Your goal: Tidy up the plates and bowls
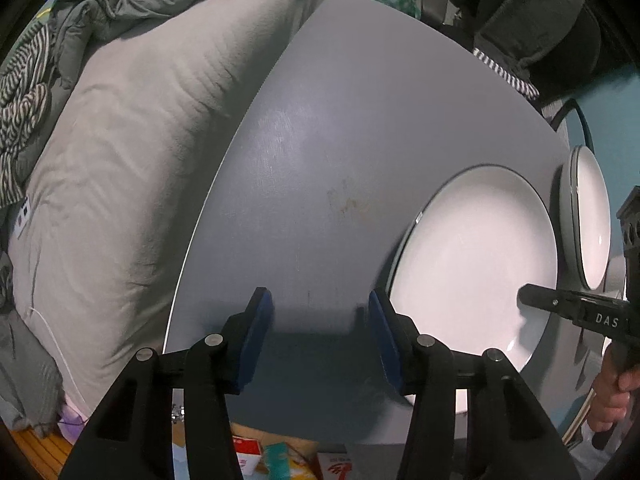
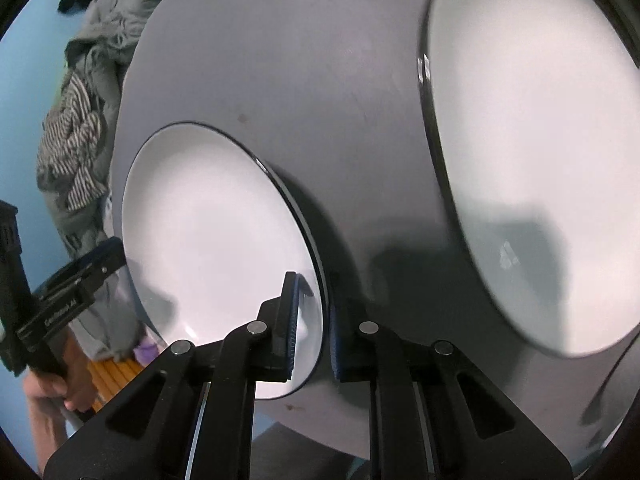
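Pinching plate (image 2: 216, 232) rim w/ R gripper (image 2: 312, 328): pads pressed onto near edge, one inside, one outside, presumably to lift it for stacking. Plate lies flat on grey worktop (image 2: 320, 100), near its front edge. 2nd plate (image 2: 532, 168) sits to the right, apart. L gripper (image 1: 316, 320) spread, nothing between pads, hovering over bare worktop just beside plate's far side, likely on standby. Bedding (image 1: 120, 140) beyond worktop edge.

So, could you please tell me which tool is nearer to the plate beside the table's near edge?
Right. The right tool is closed on that plate's rim, while the left tool stands open over bare table beside it.
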The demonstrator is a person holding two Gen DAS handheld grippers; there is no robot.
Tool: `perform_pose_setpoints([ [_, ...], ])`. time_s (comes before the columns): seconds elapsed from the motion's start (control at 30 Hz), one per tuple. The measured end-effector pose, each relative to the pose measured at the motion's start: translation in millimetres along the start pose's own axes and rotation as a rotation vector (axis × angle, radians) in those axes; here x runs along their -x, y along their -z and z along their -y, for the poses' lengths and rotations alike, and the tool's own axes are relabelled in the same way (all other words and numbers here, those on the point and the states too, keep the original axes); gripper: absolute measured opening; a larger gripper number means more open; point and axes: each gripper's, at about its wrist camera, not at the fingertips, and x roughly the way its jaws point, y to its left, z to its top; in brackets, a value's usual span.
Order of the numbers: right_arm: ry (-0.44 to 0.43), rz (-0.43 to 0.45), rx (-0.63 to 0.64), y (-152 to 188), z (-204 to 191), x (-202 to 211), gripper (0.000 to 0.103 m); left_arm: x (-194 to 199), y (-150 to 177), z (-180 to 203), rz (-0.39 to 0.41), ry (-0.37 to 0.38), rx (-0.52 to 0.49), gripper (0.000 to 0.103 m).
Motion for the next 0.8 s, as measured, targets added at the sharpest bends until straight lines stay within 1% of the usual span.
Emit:
perform_pose_setpoints([
  [0.1, -0.006, 0.008, -0.001, 2.1, 2.3, 0.1, 0.014, 3.2, 3.7, 0.4, -0.007, -0.011, -0.011, 0.056],
  [0.2, 0.000, 0.014, -0.008, 3.2, -0.3, -1.2, 0.014, 4.4, 3.8, -0.4, -0.018, 0.000, 0.010, 0.059],
  [0.27, 0.009, 0.020, -0.008, 3.3, -1.6, -0.7, 0.014, 6.5, 4.5, -4.0, -0.024, 0.024, 0.033, 0.060],
  [0.3, 0.016, 0.025, -0.003, 3.6, -3.7, -0.7, 0.014, 7.5, 5.4, -6.1, -0.024, 0.049, 0.049, 0.065],
  [0.33, 0.025, 0.031, 0.003, 4.2, -6.1, -1.2, 0.014, 8.1, 6.5, -7.9, -0.025, 0.067, 0.062, 0.067],
  [0.43, 0.057, 0.042, 0.010, 7.5, -9.1, 0.0, 0.014, 8.6, 7.8, -9.7, -0.023, 0.108, 0.087, 0.067],
  [0.57, 0.080, 0.063, 0.037, 3.9, -12.7, 2.6, 0.014, -3.1, 4.5, -3.0, -0.045, 0.112, 0.084, 0.067],
  [0.67, 0.093, 0.068, 0.053, 1.1, -13.8, 2.4, 0.014, -8.1, 0.1, 2.9, -0.041, 0.133, 0.083, 0.067],
  [0.77, 0.096, 0.078, 0.065, -1.7, -15.4, 1.2, 0.014, -13.3, -3.2, 6.8, -0.048, 0.126, 0.074, 0.067],
  [0.8, 0.094, 0.079, 0.063, -1.7, -16.7, 0.6, 0.016, -14.5, -4.0, 8.4, -0.048, 0.129, 0.072, 0.067],
])
